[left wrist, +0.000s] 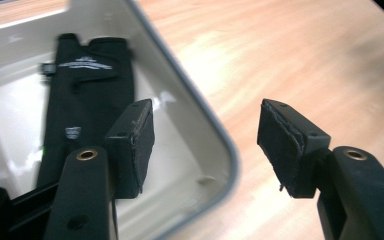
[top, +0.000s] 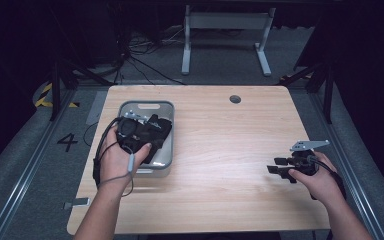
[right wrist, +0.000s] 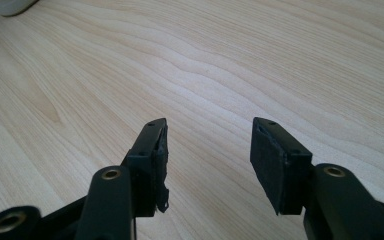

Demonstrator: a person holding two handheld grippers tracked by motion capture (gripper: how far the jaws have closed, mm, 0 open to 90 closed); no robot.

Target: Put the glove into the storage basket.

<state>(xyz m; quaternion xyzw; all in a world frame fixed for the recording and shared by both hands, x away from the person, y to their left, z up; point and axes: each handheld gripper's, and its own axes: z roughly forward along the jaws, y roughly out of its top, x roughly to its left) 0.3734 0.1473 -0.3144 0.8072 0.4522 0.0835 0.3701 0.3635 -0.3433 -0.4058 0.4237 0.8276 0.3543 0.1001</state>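
- On the near right of the worktop [top: 215,165], the right gripper [top: 276,166] sits low in the person's right hand [top: 316,181], jaws pointing left across the bare wood.
- In the right gripper view its jaws stand spread apart with only wood grain between the pads [right wrist: 269,165]; it is released and holds nothing.
- On the near left, the person's left hand [top: 114,161] carries the left gripper [top: 152,131] out over a grey tray [top: 164,161], with its cable looping back along the wrist.
- In the left gripper view that gripper's jaws are also spread wide and hold nothing: one pad [left wrist: 136,147] hangs over the tray's inside, the other over the wood outside, so the jaws straddle the tray's rounded rim [left wrist: 230,150].
- Inside the tray lies the black garment [left wrist: 87,100], a long narrow folded piece of fabric with small white print near its far end.
- Its long axis runs along the tray's length, from beside the inner jaw away towards the far wall, with the printed end pointing away from the person.
- The garment lies flat on the tray floor, near the inner jaw; contact cannot be judged.
- In the high view the garment [top: 161,125] peeks out just beyond the left gripper, in the far half of the tray.
- Farther off, the worktop ends and a grey floor [top: 220,55] carries cables and a white stand.
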